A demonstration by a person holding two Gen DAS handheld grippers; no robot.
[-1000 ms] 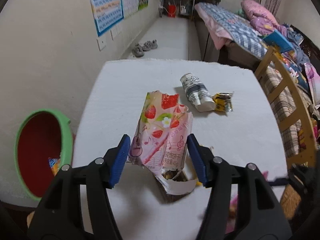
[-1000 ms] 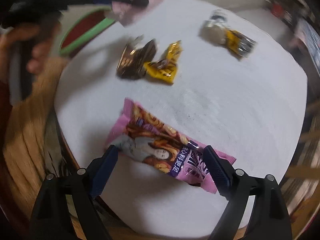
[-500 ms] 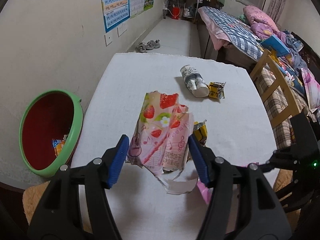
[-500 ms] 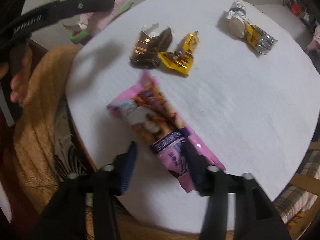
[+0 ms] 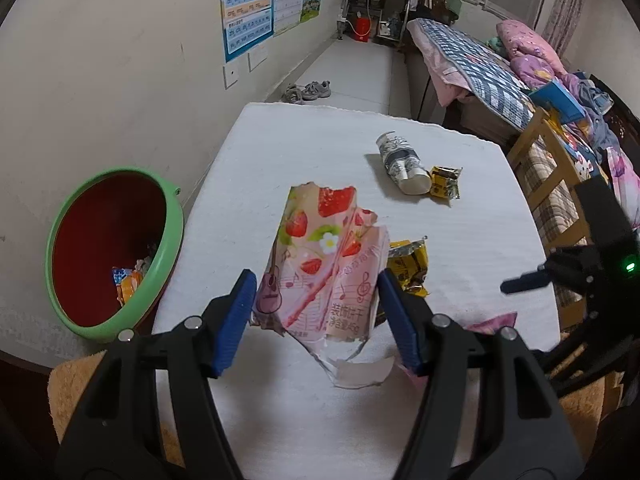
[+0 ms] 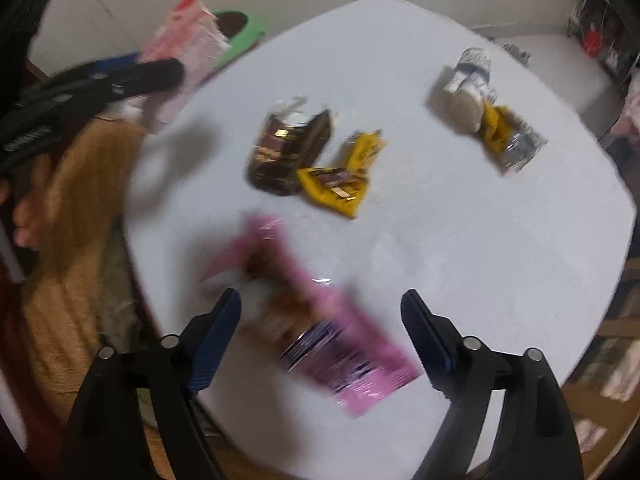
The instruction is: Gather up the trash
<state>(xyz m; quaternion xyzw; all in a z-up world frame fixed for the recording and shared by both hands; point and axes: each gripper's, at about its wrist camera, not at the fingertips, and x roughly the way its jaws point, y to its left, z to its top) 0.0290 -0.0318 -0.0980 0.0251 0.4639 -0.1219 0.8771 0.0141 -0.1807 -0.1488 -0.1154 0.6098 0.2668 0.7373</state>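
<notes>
White table. On its surface: dark brown packet at centre, yellow wrapper touching at 4 o'clock; overturned paper cup at 2 o'clock, beside second yellow wrapper; pink snack bag at 6 o'clock.

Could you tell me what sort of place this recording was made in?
Most likely a lived-in bedroom at home: a bed with a blue checked quilt along the wall, grey shoes on the floor, and study posters pinned up.

Wall charts hang on the left wall above a white socket plate. A pair of shoes lies on the floor beyond the desk. A bed with a checked quilt stands at right, beside a wooden chair
</notes>
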